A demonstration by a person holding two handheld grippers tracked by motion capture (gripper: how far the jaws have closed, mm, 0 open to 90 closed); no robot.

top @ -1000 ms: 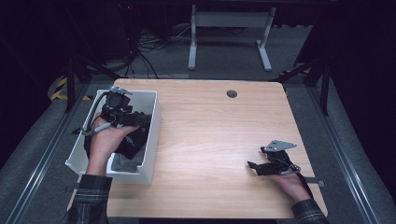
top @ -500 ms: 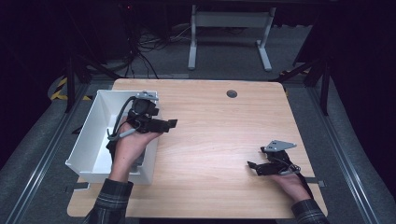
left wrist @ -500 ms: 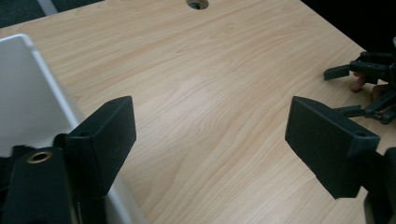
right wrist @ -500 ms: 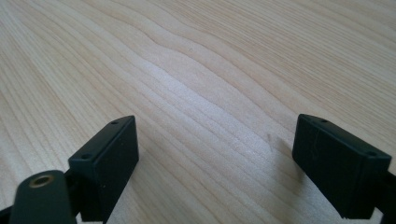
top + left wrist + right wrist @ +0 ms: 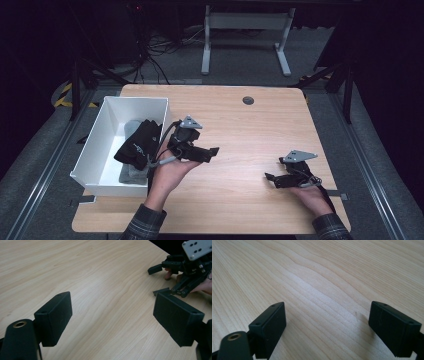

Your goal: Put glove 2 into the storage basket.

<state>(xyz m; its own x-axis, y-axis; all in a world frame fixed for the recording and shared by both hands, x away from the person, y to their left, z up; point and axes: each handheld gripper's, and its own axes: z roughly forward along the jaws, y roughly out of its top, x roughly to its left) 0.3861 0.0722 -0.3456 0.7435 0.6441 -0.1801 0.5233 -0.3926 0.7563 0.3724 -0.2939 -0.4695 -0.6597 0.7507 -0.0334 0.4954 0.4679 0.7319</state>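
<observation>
Left gripper moved out of white bin over table.

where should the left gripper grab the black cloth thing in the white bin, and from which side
Probably the raised black fold of the black fabric bundle, near its top edge, coming down from above. The tall walls of the white rectangular plastic bin block a level approach, and the bundle lies heaped on a grey cloth, so a high pinch avoids taking both. The left gripper is open over the wooden table.
</observation>
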